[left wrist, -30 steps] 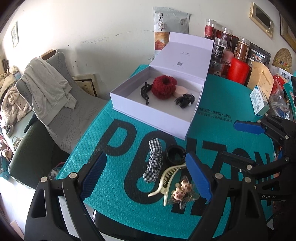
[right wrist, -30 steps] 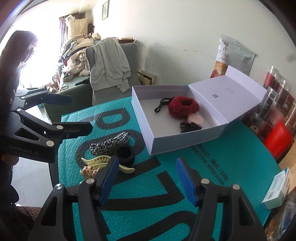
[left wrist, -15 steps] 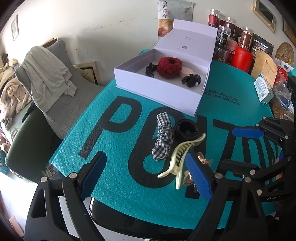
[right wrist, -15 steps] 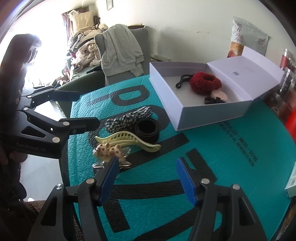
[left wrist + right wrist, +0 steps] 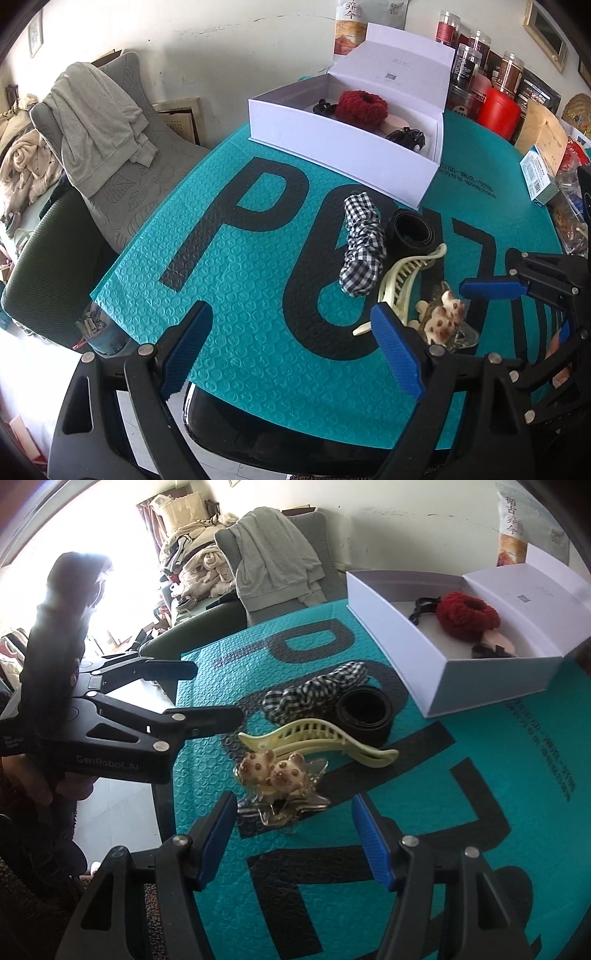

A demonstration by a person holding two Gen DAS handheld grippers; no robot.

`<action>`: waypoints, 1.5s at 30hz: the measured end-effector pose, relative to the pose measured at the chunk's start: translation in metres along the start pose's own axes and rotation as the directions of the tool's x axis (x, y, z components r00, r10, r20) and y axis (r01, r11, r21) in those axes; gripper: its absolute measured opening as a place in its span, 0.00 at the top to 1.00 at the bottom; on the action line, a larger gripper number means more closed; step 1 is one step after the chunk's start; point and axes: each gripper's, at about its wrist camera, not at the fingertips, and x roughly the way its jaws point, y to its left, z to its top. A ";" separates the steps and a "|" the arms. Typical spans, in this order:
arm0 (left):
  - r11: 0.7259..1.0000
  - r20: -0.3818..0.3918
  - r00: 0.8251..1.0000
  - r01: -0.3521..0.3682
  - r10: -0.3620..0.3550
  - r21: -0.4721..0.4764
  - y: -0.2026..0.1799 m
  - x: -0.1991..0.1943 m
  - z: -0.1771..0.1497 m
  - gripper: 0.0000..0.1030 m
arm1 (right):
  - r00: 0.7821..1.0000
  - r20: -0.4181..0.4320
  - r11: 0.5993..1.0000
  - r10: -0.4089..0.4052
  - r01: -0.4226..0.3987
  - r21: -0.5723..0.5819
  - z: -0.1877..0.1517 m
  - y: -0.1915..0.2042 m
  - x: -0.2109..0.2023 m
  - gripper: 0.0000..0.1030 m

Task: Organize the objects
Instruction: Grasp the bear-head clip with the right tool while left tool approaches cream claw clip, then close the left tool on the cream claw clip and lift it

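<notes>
"GenRobot.AI" on left tongs (image 5: 207,692); large black "PO" on teal mat (image 5: 236,266).

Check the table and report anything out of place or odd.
Nothing damaged or spilled. Four hair pieces lie huddled on the mat outside the open box: checked scrunchie, black band, cream claw clip, bear clip.

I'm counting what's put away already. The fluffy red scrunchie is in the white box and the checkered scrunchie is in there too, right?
Not quite. The red scrunchie is in the white box, but the checkered scrunchie is not. In the left wrist view it lies out on the teal mat, in front of the box and beside the black band.
</notes>
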 end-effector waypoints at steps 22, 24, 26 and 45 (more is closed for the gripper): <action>0.989 -0.007 0.992 0.127 -0.127 0.082 -0.035 0.021 0.008 0.16 | 0.997 0.001 0.990 -0.080 0.079 0.113 -0.020 -0.046 -0.018 0.43; 0.988 -0.023 0.992 0.123 -0.122 0.090 -0.041 0.028 0.008 0.17 | 0.994 0.003 0.985 -0.105 0.104 0.136 -0.025 -0.054 -0.023 0.43; 0.986 -0.032 0.991 0.135 -0.132 0.096 -0.045 0.032 0.007 0.27 | 0.992 0.008 0.980 -0.124 0.121 0.156 -0.029 -0.062 -0.029 0.43; 0.954 -0.071 0.978 0.206 -0.195 0.217 -0.130 0.024 -0.014 0.65 | 0.982 0.043 0.952 -0.185 0.168 0.257 -0.066 -0.094 -0.061 0.43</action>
